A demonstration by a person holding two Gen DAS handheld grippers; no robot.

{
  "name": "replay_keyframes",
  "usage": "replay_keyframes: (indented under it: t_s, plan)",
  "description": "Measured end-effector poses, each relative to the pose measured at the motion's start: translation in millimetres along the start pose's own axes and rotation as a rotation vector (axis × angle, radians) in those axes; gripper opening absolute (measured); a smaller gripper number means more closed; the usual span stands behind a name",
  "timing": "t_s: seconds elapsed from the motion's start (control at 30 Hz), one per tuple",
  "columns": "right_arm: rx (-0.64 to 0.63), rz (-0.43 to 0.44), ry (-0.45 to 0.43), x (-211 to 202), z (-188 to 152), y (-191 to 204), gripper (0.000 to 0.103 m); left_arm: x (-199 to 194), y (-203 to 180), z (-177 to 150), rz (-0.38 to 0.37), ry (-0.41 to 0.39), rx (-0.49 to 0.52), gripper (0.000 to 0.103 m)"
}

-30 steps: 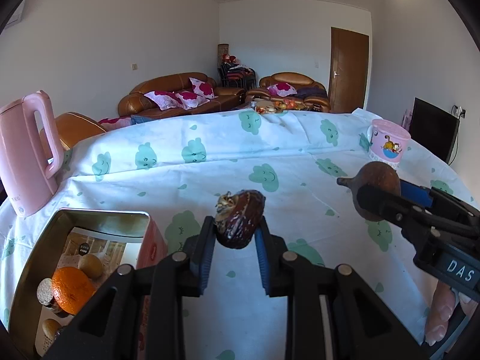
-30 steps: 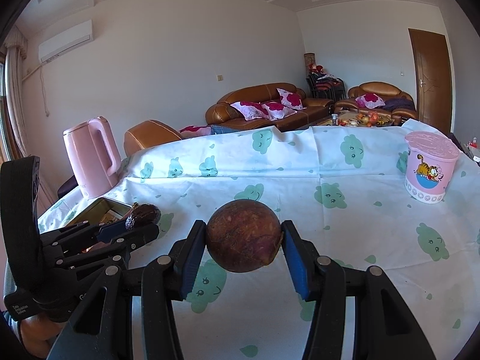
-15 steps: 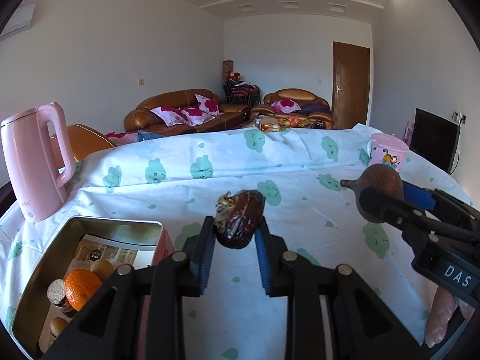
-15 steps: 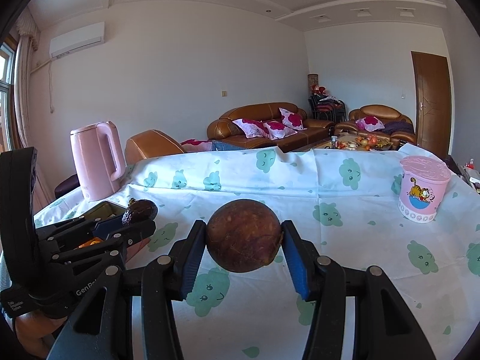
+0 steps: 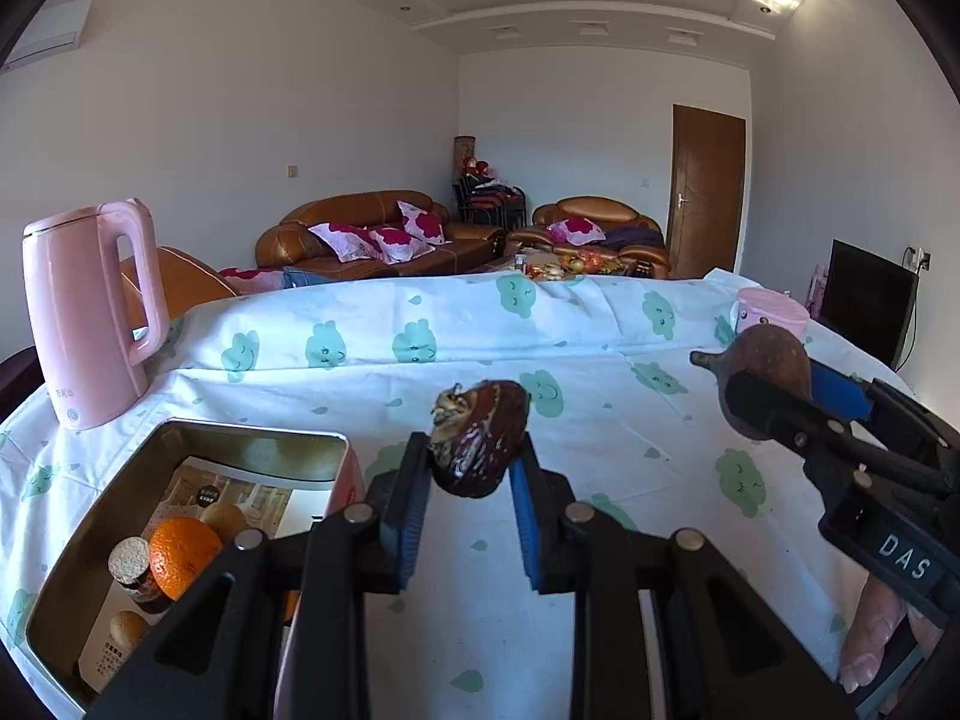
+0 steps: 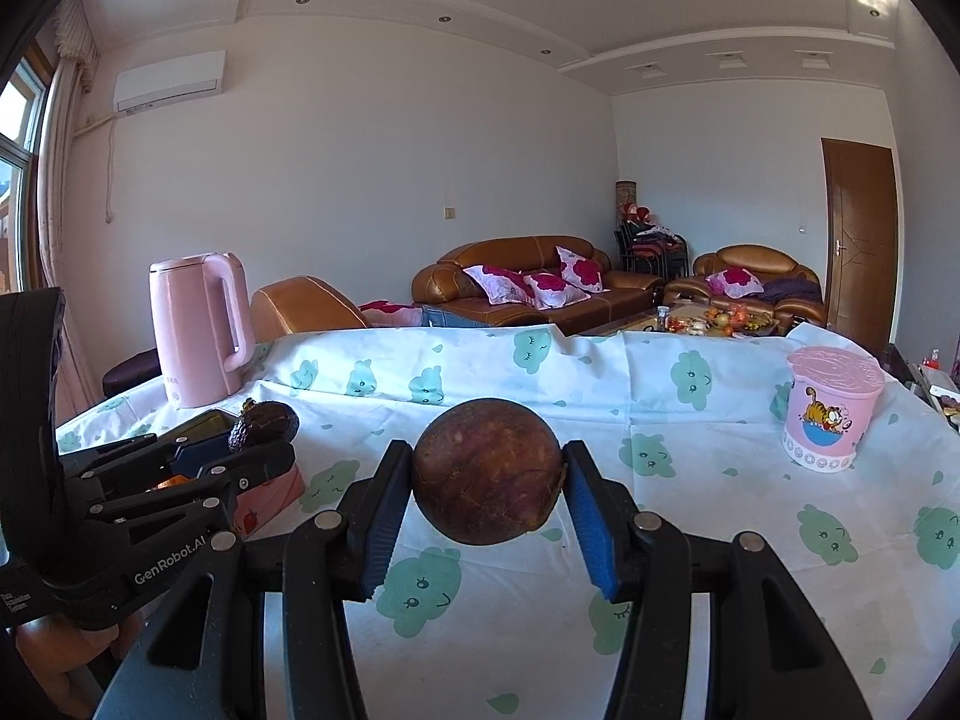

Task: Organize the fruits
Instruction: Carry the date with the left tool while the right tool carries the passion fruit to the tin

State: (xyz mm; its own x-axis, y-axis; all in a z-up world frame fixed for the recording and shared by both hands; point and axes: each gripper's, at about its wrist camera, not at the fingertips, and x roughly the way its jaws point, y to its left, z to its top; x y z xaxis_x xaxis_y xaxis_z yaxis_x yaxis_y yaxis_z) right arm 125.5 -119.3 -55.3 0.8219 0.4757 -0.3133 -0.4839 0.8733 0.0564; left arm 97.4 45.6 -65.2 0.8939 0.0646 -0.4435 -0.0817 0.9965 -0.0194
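My left gripper [image 5: 471, 468] is shut on a dark wrinkled fruit [image 5: 479, 437] and holds it above the table, just right of an open metal tin [image 5: 90, 546]. The tin holds an orange [image 5: 183, 549] and several smaller fruits. My right gripper [image 6: 487, 489] is shut on a round brown-purple fruit [image 6: 487, 487], held above the tablecloth. In the left wrist view the right gripper and its round fruit [image 5: 768, 363] show at the right. In the right wrist view the left gripper with the dark fruit [image 6: 264, 423] shows at the left, over the tin.
A pink kettle [image 5: 90, 312] stands at the table's back left behind the tin. A pink cartoon cup [image 6: 831, 411] stands at the right. The table has a white cloth with green cloud prints [image 6: 660, 408]. Sofas stand beyond the table.
Both grippers have risen and tilted up, so the tin, kettle and cup sit lower in view. Both fruits stay gripped.
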Motion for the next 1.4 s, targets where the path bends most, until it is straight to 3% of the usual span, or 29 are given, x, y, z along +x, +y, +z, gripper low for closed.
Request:
replay_keyframes:
  t_s: [0.3,0.53,1.0,1.4]
  plan:
    - [-0.026,-0.007,-0.006,-8,-2,13,0.053,-15,12,-8,-0.021,0.01,-0.016,0.027]
    - [-0.022,0.052,0.023,-1,0,34,0.053,-31,26,-11,-0.009,-0.01,-0.013,0.027]
    - [-0.088,0.195,0.014,10,28,107,0.053,-60,83,-12,0.083,-0.033,-0.069,0.027]
    - [-0.096,0.261,0.013,19,37,131,0.053,-71,122,-17,0.176,-0.027,-0.1,0.027]
